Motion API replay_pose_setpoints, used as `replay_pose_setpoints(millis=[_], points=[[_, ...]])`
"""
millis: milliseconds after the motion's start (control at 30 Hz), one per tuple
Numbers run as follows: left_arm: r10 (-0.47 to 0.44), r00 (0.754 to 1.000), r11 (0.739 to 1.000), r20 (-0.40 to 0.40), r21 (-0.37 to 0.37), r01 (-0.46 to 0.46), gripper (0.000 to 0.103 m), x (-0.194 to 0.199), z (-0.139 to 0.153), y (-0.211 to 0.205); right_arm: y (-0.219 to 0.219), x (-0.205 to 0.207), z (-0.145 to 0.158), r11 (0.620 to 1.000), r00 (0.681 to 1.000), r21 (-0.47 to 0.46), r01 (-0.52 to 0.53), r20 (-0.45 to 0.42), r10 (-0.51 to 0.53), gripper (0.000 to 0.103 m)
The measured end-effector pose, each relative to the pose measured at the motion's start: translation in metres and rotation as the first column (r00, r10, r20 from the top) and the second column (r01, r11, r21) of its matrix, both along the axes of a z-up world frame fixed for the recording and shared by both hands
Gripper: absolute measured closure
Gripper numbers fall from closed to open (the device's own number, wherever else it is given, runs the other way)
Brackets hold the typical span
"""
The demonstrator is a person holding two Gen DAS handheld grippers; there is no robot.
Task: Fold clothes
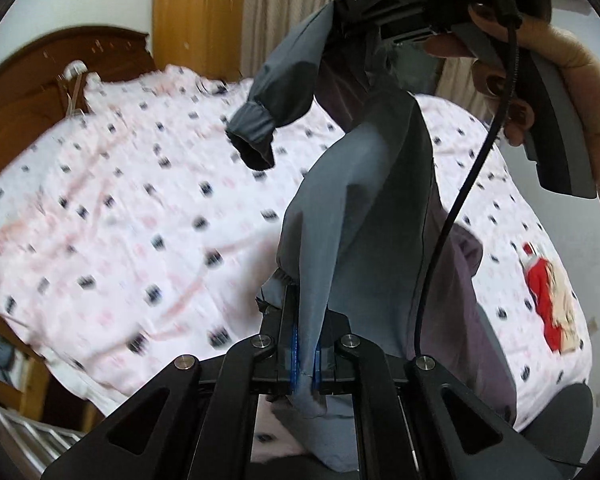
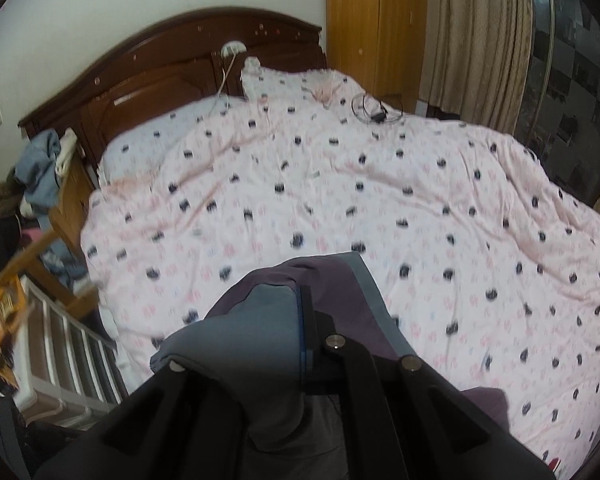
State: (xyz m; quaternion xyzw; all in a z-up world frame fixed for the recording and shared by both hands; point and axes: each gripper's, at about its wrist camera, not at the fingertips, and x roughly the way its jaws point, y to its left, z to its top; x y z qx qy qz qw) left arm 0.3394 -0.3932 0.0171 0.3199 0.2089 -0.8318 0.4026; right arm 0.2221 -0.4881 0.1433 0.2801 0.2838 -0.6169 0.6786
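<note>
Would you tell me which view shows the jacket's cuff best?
The left wrist view: the elastic cuff hangs in full sight above the bed. The right wrist view shows only bunched jacket fabric, no cuff.

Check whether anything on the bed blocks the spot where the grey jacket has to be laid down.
Nothing visible does. The grey jacket hangs between both shut grippers over bare pink duvet. A coiled cable lies far off near the headboard.
</note>
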Motion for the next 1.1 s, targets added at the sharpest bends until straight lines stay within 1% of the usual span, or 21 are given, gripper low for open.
replay_pose_setpoints(millis=[67,167,233,400,500,533,667,733,767,833,967,1100], points=[[0.021,1.0,0.999,0.001,-0.029,-0.021,0.099,0.004,0.014,-0.009,-0.011,0.001,0.02,1.0,1.0,-0.018,-0.004,0.016,0.004,0.101],[0.052,0.999,0.997,-0.008,-0.059,-0.052,0.099,0.02,0.03,-0.019,-0.03,0.008,0.057,0.998,0.999,-0.055,-0.018,0.031,0.02,0.101],[0.073,0.997,0.993,-0.014,-0.091,-0.074,0.099,0.02,0.044,-0.024,-0.037,0.012,0.079,0.996,0.998,-0.079,-0.027,0.055,0.032,0.101],[0.106,0.994,0.975,-0.018,-0.195,-0.108,0.099,0.03,0.094,-0.034,-0.042,0.015,0.146,0.983,0.992,-0.176,-0.049,0.107,0.068,0.101],[0.123,0.992,0.957,-0.027,-0.263,-0.125,0.099,0.031,0.126,-0.033,-0.035,0.008,0.184,0.97,0.989,-0.237,-0.049,0.126,0.081,0.101],[0.125,0.992,0.949,-0.036,-0.289,-0.13,0.099,0.031,0.14,-0.032,-0.03,0.004,0.196,0.965,0.988,-0.259,-0.048,0.131,0.085,0.101],[0.131,0.99,0.907,-0.047,-0.397,-0.139,0.099,0.021,0.182,-0.022,-0.003,-0.022,0.247,0.932,0.985,-0.36,-0.034,0.148,0.093,0.101],[0.115,0.992,0.892,-0.048,-0.434,-0.125,0.099,0.008,0.194,-0.012,0.014,-0.037,0.265,0.916,0.984,-0.4,-0.024,0.15,0.091,0.101],[0.107,0.993,0.884,-0.048,-0.452,-0.117,0.099,0.001,0.199,-0.007,0.023,-0.045,0.271,0.912,0.984,-0.409,-0.019,0.152,0.089,0.101],[0.06,0.997,0.885,-0.053,-0.459,-0.078,0.099,-0.016,0.199,0.005,0.043,-0.063,0.28,0.91,0.986,-0.415,-0.014,0.147,0.083,0.101],[-0.058,0.997,0.9,-0.042,-0.436,0.034,0.099,-0.059,0.177,0.036,0.084,-0.096,0.268,0.921,0.996,-0.389,-0.009,0.083,0.045,0.101],[-0.192,0.981,0.916,-0.038,-0.365,0.165,0.099,-0.108,0.143,0.077,0.123,-0.147,0.225,0.949,0.999,-0.312,0.042,0.029,-0.034,0.101]])
